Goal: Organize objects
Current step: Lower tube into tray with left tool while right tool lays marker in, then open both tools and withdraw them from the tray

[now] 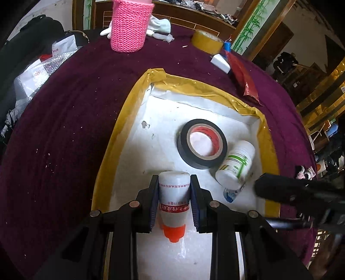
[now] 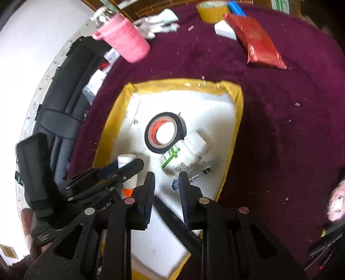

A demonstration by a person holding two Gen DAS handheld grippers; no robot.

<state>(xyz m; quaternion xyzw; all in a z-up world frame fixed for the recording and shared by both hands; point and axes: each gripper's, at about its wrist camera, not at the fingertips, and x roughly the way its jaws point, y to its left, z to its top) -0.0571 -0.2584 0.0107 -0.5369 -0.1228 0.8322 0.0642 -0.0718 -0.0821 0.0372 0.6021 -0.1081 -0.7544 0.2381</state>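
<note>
My white foam tray with yellow tape edges sits on the fuzzy purple cloth. The round black tape roll lies far right. My left gripper squeezes the smooth little bottle, orange cap pointing at me. My right gripper is wide and empty.

At the top of the frame we see a dark wooden cabinet flanked by bamboo-painted panels; a maroon cloth covers the counter, daylight glaring white at left.
</note>
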